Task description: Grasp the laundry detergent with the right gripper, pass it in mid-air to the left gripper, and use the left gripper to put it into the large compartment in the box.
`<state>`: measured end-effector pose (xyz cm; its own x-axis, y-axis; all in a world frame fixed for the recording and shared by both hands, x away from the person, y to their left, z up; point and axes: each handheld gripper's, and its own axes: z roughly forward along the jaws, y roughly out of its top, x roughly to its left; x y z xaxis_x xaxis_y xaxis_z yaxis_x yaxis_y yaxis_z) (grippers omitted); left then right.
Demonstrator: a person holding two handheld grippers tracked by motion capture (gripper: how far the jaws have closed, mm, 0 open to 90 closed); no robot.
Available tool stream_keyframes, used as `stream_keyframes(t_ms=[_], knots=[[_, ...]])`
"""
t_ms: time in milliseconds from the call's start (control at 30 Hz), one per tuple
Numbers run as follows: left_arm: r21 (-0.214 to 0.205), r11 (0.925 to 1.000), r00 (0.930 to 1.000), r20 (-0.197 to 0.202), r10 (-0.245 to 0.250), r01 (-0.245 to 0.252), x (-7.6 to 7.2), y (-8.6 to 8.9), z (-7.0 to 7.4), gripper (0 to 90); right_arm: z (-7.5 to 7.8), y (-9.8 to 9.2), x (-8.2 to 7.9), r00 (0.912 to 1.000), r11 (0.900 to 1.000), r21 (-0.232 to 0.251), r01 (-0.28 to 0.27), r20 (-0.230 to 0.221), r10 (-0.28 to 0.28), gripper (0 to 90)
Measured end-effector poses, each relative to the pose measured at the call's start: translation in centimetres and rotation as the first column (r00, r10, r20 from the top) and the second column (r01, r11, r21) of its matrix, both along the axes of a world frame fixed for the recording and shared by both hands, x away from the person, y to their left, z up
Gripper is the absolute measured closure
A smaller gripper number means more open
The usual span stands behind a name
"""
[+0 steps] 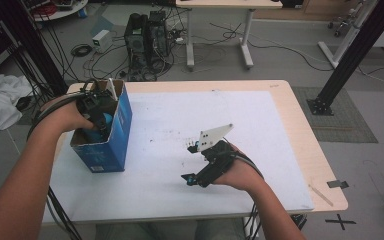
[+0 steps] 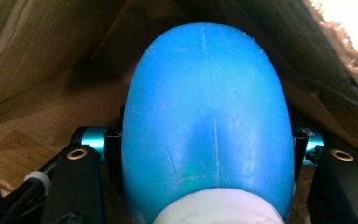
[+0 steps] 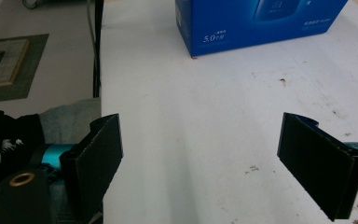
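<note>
Left gripper (image 1: 96,116), inside the box (image 1: 121,131) at the table's (image 1: 280,150) 9 o'clock, jaws clamped across the upright blue bottle (image 2: 207,121); right gripper (image 1: 200,172) idle, jaws apart.

Even, soft daylight fills the high view, where the white table (image 1: 190,150) throws only faint shadows and the far corners fall dark. Inside the blue box (image 1: 121,131), the left gripper view turns dim and warm; the blue bottle (image 2: 207,121) sits close and slightly soft, and glare, possibly from the box's open top, burns out the upper right corner. The right gripper view is bright, its near jaws blurred.
</note>
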<state>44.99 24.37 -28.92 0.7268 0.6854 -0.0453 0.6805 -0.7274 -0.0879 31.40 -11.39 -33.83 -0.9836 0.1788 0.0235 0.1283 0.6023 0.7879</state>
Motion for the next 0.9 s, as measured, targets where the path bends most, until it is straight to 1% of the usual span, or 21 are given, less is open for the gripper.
stream_keyframes(t_ms=[33, 100, 133, 167, 200, 233, 267, 300, 333, 367, 400, 433, 467, 533, 600, 633, 700, 800, 867, 900], knots=[[-0.011, 0.9998, 0.9999, 0.002, 0.017, -0.017, -0.1, -0.1, -0.1, 38.1, 0.0, 0.0, 0.0, 1.0000, 1.0000, -0.001, 0.000, -0.004, 0.000, 13.2], [0.000, 1.0000, 1.0000, -0.003, 0.003, -0.003, 0.0, -0.1, 0.1, 37.0, 0.0, 0.0, 0.0, 1.0000, 1.0000, -0.004, 0.002, -0.004, -0.002, 13.2], [-0.006, 0.9999, 0.9999, 0.005, 0.012, -0.012, -0.1, -0.1, 0.2, 35.1, 0.0, 0.0, 0.0, 1.0000, 1.0000, -0.003, 0.002, -0.004, -0.002, 13.2], [0.000, 1.0000, 1.0000, 0.003, 0.001, -0.001, 0.0, -0.1, 0.3, 33.2, 0.0, -0.1, -0.1, 1.0000, 1.0000, -0.005, 0.002, -0.007, -0.002, 13.2], [0.000, 1.0000, 1.0000, 0.003, 0.001, -0.001, 0.0, -0.1, 0.3, 32.5, 0.0, 0.0, -0.1, 1.0000, 1.0000, -0.004, -0.001, -0.003, 0.001, 13.2], [-0.016, 0.9997, 0.9998, -0.001, 0.020, -0.020, -0.2, -0.1, 0.4, 32.5, 0.0, 0.0, -0.1, 1.0000, 1.0000, -0.005, -0.001, -0.003, 0.001, 13.1], [-0.016, 0.9997, 0.9998, -0.001, 0.020, -0.020, -0.2, -0.1, 0.4, 32.5, 0.0, 0.0, -0.1, 1.0000, 1.0000, -0.005, -0.001, -0.003, 0.001, 13.1], [-0.004, 1.0000, 1.0000, -0.005, -0.002, 0.002, -0.1, 0.0, 0.6, 32.5, 0.0, 0.0, -0.1, 1.0000, 1.0000, -0.004, -0.002, -0.005, 0.002, 13.2], [-0.011, 0.9999, 1.0000, 0.002, 0.010, -0.010, -0.2, -0.1, 0.6, 32.5, 0.0, -0.1, -0.1, 1.0000, 1.0000, -0.004, 0.001, -0.005, -0.001, 13.2], [-0.008, 1.0000, 1.0000, -0.008, 0.003, -0.003, -0.2, 0.0, 0.7, 32.5, 0.0, -0.1, -0.1, 1.0000, 1.0000, -0.002, -0.002, -0.003, 0.002, 13.2], [-0.015, 0.9998, 0.9999, -0.005, 0.015, -0.015, -0.2, 0.0, 0.6, 32.5, 0.0, -0.1, -0.1, 1.0000, 1.0000, -0.003, -0.002, -0.004, 0.002, 13.2], [-0.006, 1.0000, 1.0000, -0.005, -0.003, 0.003, -0.2, 0.1, 0.8, 32.4, 0.0, -0.1, -0.1, 1.0000, 1.0000, -0.004, 0.000, -0.004, 0.000, 13.2], [-0.012, 0.9999, 1.0000, -0.006, 0.007, -0.007, -0.2, 0.0, 0.8, 32.5, 0.0, -0.1, -0.1, 1.0000, 1.0000, 0.000, -0.001, -0.001, 0.001, 13.2], [-0.008, 1.0000, 1.0000, 0.001, 0.003, -0.003, -0.3, 0.0, 1.0, 32.4, 0.0, -0.1, -0.1, 1.0000, 1.0000, 0.000, 0.000, -0.003, 0.000, 13.2], [-0.013, 0.9999, 1.0000, 0.004, 0.008, -0.008, -0.4, 0.0, 1.2, 31.3, 0.0, -0.1, -0.1, 1.0000, 1.0000, 0.001, 0.001, -0.003, -0.001, 13.2], [-0.007, 1.0000, 1.0000, 0.002, -0.001, 0.001, -0.4, 0.0, 1.4, 31.0, 0.0, -0.1, -0.1, 1.0000, 1.0000, 0.003, -0.001, 0.000, 0.001, 13.2], [-0.015, 0.9999, 1.0000, 0.005, 0.006, -0.006, -0.5, 0.0, 1.6, 31.0, 0.0, -0.2, -0.1, 1.0000, 1.0000, 0.003, -0.002, 0.001, 0.002, 13.2], [-0.013, 0.9998, 0.9999, 0.009, 0.012, -0.012, -0.6, 0.0, 1.9, 31.0, 0.1, -0.2, -0.1, 1.0000, 1.0000, 0.003, -0.001, 0.000, 0.001, 13.2], [-0.012, 0.9999, 1.0000, 0.006, 0.007, -0.007, -0.6, 0.1, 2.2, 31.0, 0.1, -0.2, -0.1, 1.0000, 1.0000, 0.003, 0.001, 0.001, -0.001, 13.2], [-0.013, 0.9999, 0.9998, 0.015, 0.010, -0.010, -0.6, 0.1, 2.3, 30.7, 0.2, -0.3, -0.1, 1.0000, 1.0000, 0.003, -0.001, 0.001, 0.001, 13.2]])
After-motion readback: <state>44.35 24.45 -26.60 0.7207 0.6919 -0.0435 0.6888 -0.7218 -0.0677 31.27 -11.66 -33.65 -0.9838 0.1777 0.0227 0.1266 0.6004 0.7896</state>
